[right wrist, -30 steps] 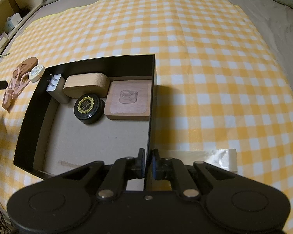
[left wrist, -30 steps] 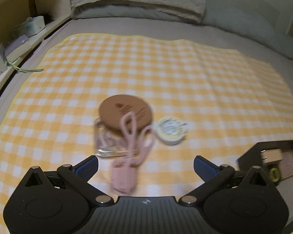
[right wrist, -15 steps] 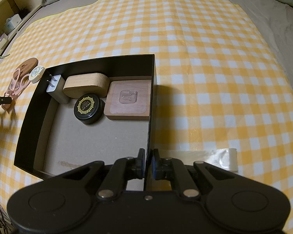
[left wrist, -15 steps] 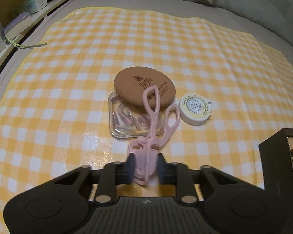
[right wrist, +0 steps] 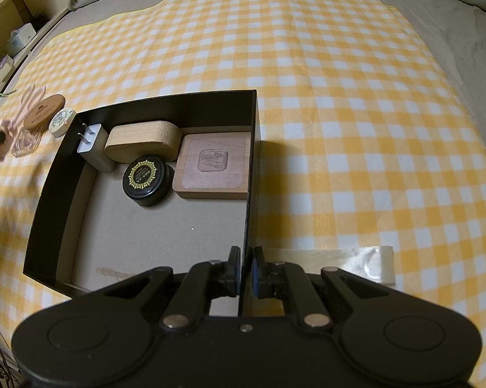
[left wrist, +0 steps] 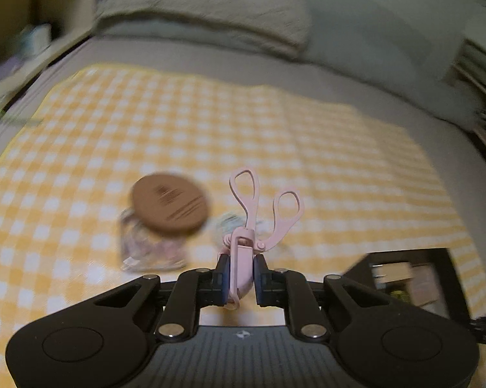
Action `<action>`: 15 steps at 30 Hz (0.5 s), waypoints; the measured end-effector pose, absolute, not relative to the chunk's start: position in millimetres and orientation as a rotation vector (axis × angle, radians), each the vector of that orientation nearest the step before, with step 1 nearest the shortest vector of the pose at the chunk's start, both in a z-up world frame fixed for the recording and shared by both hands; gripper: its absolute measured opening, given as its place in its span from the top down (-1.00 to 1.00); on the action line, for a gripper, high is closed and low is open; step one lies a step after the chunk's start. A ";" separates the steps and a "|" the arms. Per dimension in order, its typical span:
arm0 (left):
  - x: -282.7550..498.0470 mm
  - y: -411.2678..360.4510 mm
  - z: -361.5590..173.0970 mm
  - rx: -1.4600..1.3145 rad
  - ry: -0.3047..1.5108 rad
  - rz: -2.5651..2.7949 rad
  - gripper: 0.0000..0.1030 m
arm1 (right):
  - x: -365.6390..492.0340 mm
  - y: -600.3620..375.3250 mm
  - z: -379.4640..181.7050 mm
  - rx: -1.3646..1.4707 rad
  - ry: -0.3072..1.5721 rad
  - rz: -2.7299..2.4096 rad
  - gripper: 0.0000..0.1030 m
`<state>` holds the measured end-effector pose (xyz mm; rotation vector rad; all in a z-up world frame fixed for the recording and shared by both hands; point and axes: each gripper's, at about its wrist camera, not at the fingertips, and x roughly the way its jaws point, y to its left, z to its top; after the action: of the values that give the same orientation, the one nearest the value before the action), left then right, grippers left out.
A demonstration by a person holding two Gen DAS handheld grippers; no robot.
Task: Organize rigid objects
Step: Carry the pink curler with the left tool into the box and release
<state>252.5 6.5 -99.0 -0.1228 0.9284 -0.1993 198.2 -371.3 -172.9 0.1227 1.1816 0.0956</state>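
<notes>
On the bed's checked cloth [right wrist: 340,97], the left hand-held gripper [left wrist: 240,278] clamped a pink eyelash curler [left wrist: 246,236]; the right hand-held gripper [right wrist: 246,270] pinched the black box's wall [right wrist: 252,148] at 12 o'clock. Best carried level into the box.

box [right wrist: 165,105] near half free | far wall crowded (charger [right wrist: 92,147], tin [right wrist: 145,175])

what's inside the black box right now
The black box holds a white charger, a rounded wooden block, a black round tin and a square wooden coaster; its near-left corner is hidden.
</notes>
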 end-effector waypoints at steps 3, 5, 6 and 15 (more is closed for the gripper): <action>244.3 -22.4 -84.1 -0.079 0.882 -0.284 0.69 | 198.4 -371.8 -173.2 0.124 1.182 0.096 0.85; 238.1 -48.7 -76.2 -0.055 0.864 -0.365 0.69 | 198.2 -371.2 -172.9 0.123 1.182 0.095 0.85; 235.0 -62.9 -73.4 -0.037 0.856 -0.406 0.69 | 198.2 -371.3 -172.9 0.123 1.182 0.095 0.85; 212.9 -186.4 -95.3 0.208 0.895 -0.689 0.69 | 198.2 -371.4 -172.8 0.124 1.182 0.095 0.85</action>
<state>212.9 -186.4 -95.3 0.2077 0.8951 -0.6885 198.2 -371.4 -172.8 0.1241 1.1820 0.0954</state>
